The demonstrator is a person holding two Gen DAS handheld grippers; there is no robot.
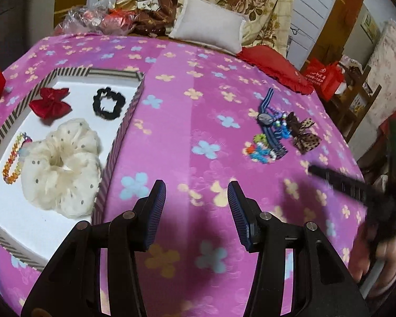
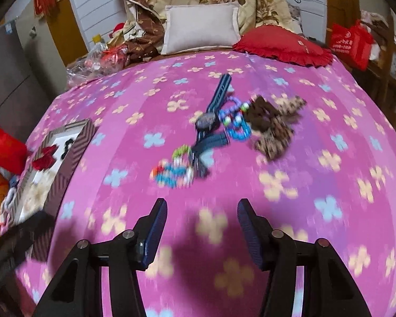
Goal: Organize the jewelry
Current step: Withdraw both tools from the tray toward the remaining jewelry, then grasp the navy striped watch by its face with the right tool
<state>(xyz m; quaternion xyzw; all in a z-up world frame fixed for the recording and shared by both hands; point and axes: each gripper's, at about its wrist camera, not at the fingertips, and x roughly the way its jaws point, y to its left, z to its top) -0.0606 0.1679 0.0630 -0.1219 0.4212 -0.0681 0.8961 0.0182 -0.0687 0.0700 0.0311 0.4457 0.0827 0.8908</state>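
Nearest in each wrist view are the jaws: the left gripper (image 1: 196, 198) stands with its jaws apart and nothing between them, over bare pink blanket (image 1: 187, 74), and the right gripper (image 2: 202, 219) likewise has its jaws apart and empty. No earlier view is given, so only their stance can be told.

Just left of the left gripper sits the striped tray (image 1: 124, 129), already holding a cream scrunchie (image 1: 63, 166), an amber bead bracelet (image 1: 12, 161), a red bow (image 1: 50, 101) and a black scrunchie (image 1: 108, 103).

Further out, ahead of the right gripper, lies the unsorted pile: a coloured bead bracelet (image 2: 177, 169) closest, then a blue striped band (image 2: 213, 121) with a blue and purple bracelet (image 2: 235, 121) touching it, and a brown dotted bow (image 2: 274, 126) on the right edge.

The step in hand looks like reaching for the next piece. Judging from the layout, the near bead bracelet is the easiest pick, since it lies at the pile's front edge. The pieces overlap, so the pads should come down on one strand only, squarely across it, pressing lightly into the soft blanket; otherwise the band may drag along. Slowing down would help, as both views are blurred
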